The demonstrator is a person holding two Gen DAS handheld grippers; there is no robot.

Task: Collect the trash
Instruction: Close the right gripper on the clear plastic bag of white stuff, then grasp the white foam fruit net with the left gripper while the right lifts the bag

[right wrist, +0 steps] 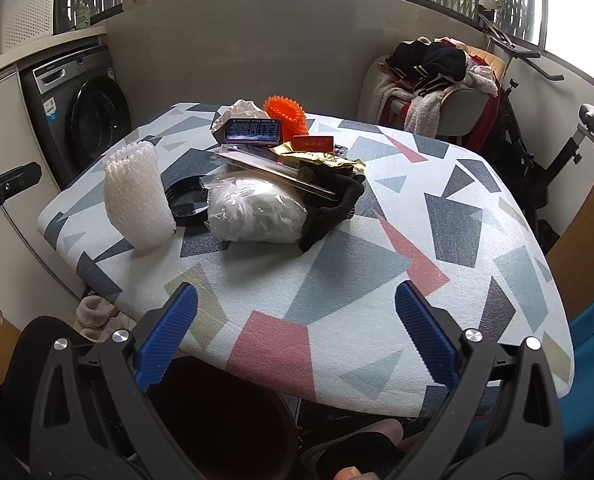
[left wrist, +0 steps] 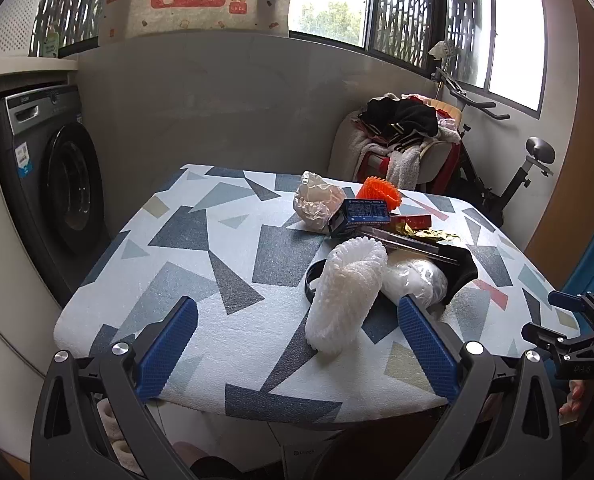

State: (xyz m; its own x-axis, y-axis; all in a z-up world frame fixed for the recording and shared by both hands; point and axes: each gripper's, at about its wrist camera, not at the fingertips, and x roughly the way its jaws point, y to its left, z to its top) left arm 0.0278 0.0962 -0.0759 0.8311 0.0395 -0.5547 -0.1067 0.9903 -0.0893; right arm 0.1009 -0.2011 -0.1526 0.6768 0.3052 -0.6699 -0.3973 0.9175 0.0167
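Observation:
A pile of trash lies on the patterned table. It holds a white foam net sleeve, a clear bag of white stuff, a black lid, a blue box, an orange foam net, crumpled white plastic, gold foil and a red card. My left gripper is open and empty at the near edge, the foam sleeve between its fingers' line. My right gripper is open and empty over the near table edge, above a dark bin.
A washing machine stands left of the table. A chair heaped with clothes and an exercise bike stand behind it at the right. The right gripper's body shows at the left wrist view's right edge.

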